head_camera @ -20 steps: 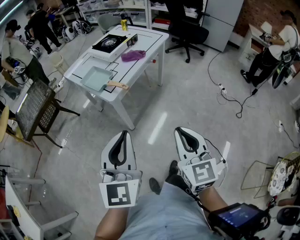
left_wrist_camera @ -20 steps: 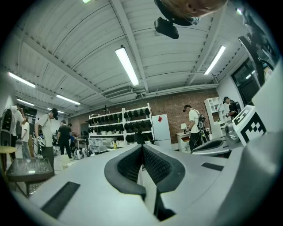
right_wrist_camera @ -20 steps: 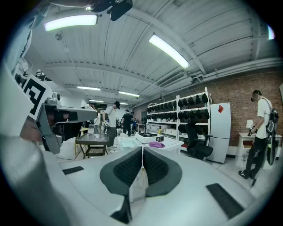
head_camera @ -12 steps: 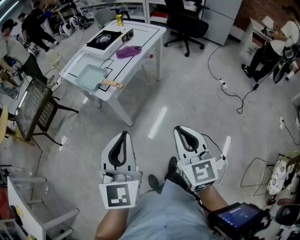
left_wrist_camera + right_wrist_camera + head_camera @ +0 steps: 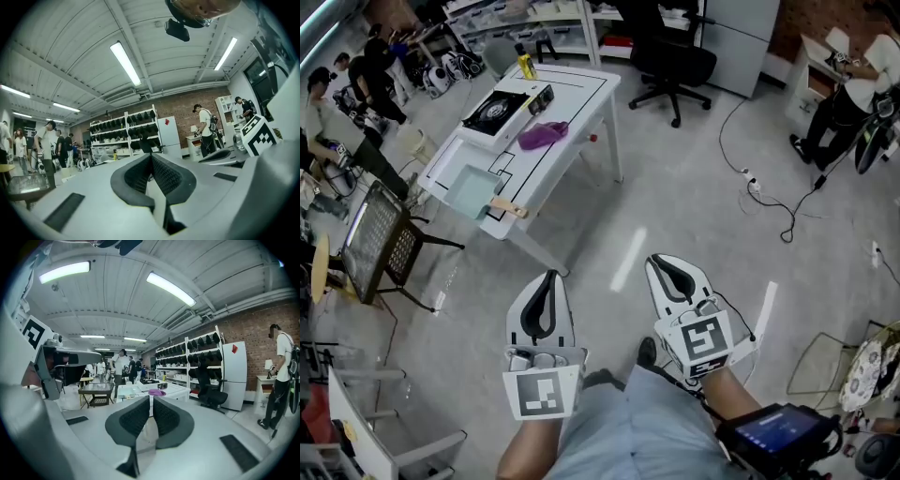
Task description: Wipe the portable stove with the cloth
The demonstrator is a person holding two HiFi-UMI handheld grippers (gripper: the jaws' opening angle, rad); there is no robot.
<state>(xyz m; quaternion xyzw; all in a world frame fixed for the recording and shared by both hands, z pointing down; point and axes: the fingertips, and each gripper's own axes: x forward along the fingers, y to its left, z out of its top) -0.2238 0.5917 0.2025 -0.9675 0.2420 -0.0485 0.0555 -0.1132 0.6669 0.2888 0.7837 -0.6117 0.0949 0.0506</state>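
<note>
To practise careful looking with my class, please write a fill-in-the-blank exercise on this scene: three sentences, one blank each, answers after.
1. The cloth beside the stove is ___ in colour.
2. The pan on the table has a ___ handle.
3. The left gripper and the right gripper are empty, with jaws ___.

Missing words: purple; wooden; shut.

Looks like a shared robotics lab or workshop, definitely not a home. Bare grey floor (image 5: 675, 216), brick wall (image 5: 255, 329), tube lights (image 5: 171, 289) overhead, shelves (image 5: 185, 359) packed with gear. In the head view there's a white table (image 5: 581, 98) at 11 o'clock, an office chair (image 5: 675, 61) at 12, loose cables (image 5: 751, 185) at 1, and people (image 5: 370, 70) at 10.
</note>
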